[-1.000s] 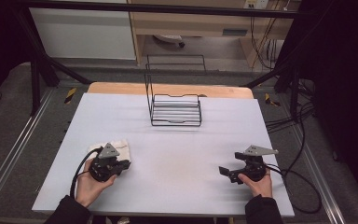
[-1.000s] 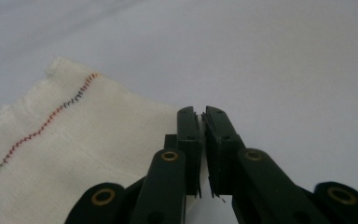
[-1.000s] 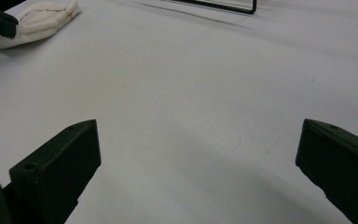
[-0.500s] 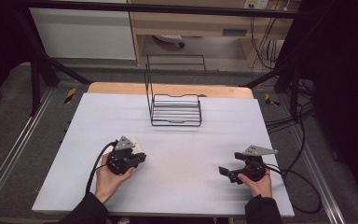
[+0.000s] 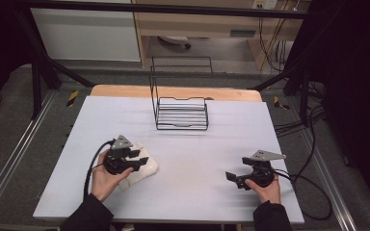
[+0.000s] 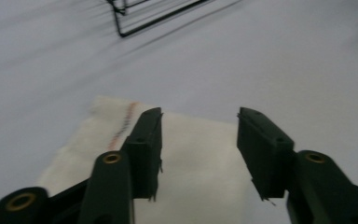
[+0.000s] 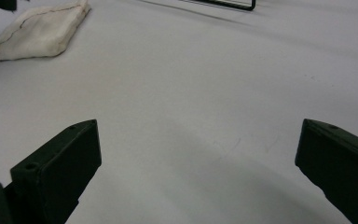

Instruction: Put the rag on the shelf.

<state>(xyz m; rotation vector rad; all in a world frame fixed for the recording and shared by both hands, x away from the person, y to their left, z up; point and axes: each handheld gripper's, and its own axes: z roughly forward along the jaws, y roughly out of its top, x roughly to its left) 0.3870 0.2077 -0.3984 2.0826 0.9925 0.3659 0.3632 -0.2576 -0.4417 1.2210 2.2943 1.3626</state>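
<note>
From above, one folded white cloth [image 5: 137, 168] lay on the table [image 5: 188, 144] under the left gripper [image 5: 137, 158]; one wire rack [image 5: 180, 113] stood beyond. Left gripper view: jaws just opening, released, cloth [image 6: 191, 154] beneath. Right gripper view: right gripper [image 7: 198, 154] spread wide, empty.

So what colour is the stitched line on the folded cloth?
Reddish-orange, running along the cream cloth near its edge; the left gripper view shows it best.

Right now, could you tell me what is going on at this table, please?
A person works with a gripper in each hand. The left gripper is over a folded white cloth on the table; its jaws have just been opening, and the cloth lies below them, unclamped. The right gripper rests open near the table's right side. A wire rack stands farther back.
</note>
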